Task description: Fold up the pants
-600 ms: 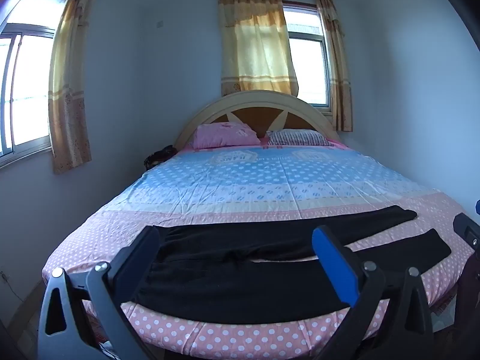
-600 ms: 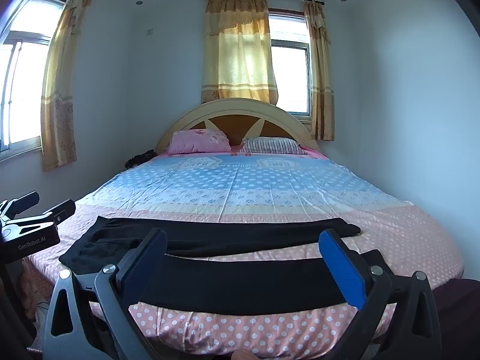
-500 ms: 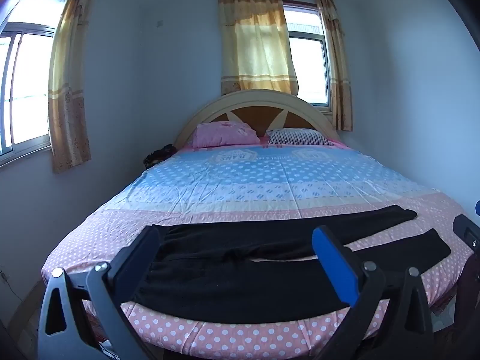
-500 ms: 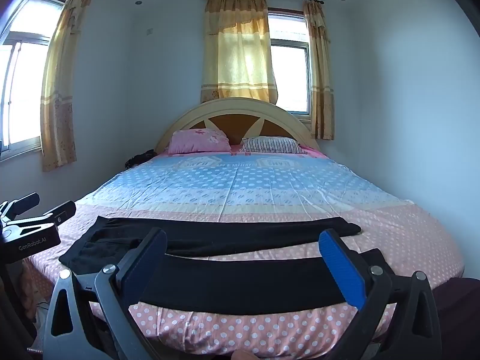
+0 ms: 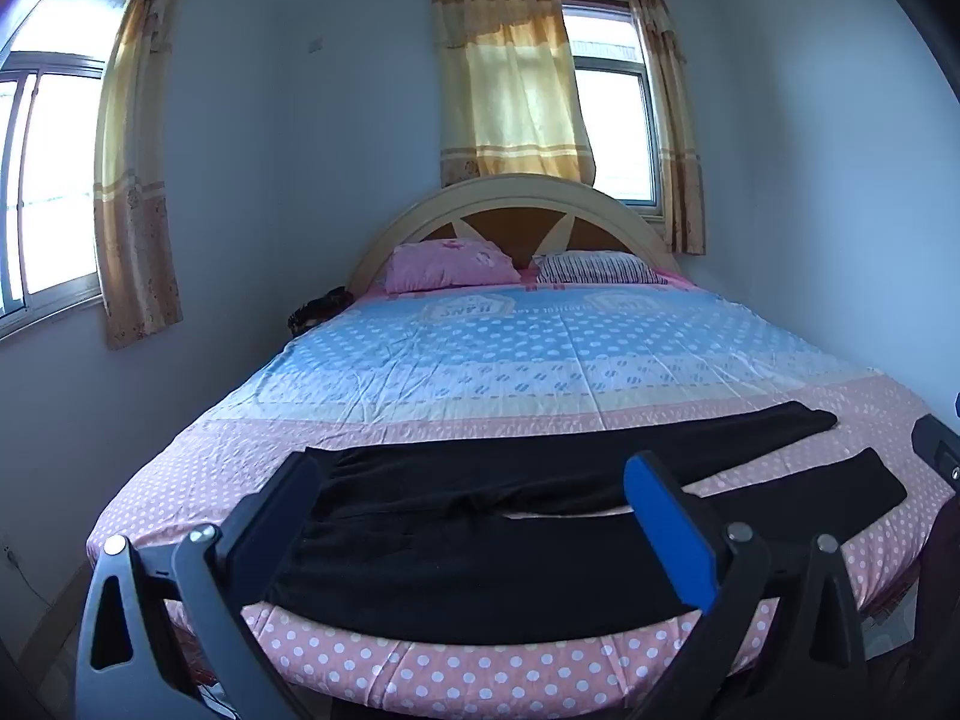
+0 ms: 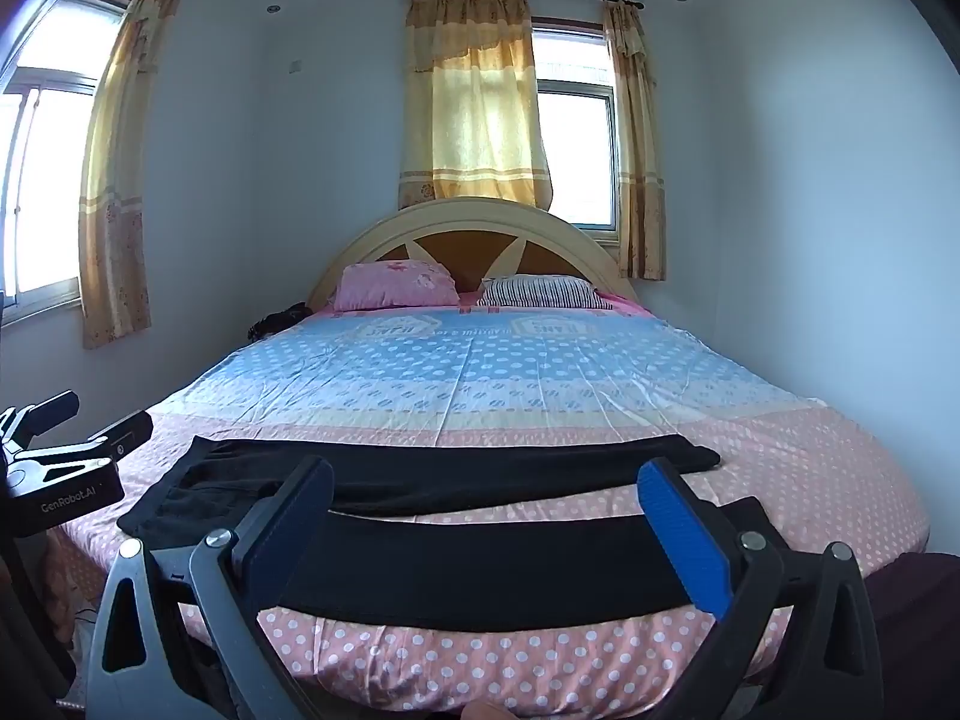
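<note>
Left wrist view shows one pair of black pants [image 5: 480, 546] spread flat across the foot of the bed [image 5: 540, 360], waistband toward 9 o'clock, two legs running out toward 3 o'clock and slightly parted. The fabric looks smooth, with a few shallow creases near the crotch. The near leg runs along the bed's rounded near edge, a strip of pink dotted sheet showing at 6 o'clock. Beyond the pants, toward 12 o'clock, the sheet is bare up to two pillows: one pink pillow [image 5: 450, 264] and one striped pillow [image 5: 600, 269].

The left tool [image 5: 480, 516] hovers short of the bed, released, fingers spread wide and touching nothing. The right tool [image 6: 486, 516] is likewise released, spread wide before the near leg. From the right wrist view the left tool sits at 9 o'clock, beside the waistband.
</note>
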`<state>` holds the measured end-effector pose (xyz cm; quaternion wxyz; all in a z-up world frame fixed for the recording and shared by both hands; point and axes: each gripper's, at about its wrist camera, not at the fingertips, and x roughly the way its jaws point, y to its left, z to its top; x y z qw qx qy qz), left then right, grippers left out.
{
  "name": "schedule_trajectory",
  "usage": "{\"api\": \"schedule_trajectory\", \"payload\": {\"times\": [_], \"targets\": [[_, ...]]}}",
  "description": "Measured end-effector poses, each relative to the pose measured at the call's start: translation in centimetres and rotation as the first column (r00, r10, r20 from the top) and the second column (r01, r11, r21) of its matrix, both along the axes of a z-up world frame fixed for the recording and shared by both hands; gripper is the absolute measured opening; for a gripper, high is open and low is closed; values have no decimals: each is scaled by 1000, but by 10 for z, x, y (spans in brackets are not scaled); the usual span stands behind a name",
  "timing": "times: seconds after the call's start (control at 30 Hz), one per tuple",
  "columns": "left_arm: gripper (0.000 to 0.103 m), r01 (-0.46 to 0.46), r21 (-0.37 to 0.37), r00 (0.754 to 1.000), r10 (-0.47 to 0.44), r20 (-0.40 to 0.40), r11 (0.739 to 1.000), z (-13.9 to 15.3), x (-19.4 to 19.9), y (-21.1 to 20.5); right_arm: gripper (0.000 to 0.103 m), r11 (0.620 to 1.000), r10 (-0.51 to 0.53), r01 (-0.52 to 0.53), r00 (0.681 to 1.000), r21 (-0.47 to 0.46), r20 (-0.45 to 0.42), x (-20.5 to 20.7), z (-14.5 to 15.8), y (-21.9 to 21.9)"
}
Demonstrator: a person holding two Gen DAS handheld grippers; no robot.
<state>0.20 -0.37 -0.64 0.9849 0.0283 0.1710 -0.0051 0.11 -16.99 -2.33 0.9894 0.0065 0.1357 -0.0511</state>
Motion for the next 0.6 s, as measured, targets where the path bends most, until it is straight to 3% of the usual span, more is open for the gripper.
{"api": "schedule_trajectory", "payload": {"times": [0.6], "targets": [[103,-3,2,1000,3,-3,1000,0,2,2,102,1000,4,-4,1000,-2,-4,-1,0,4]]}}
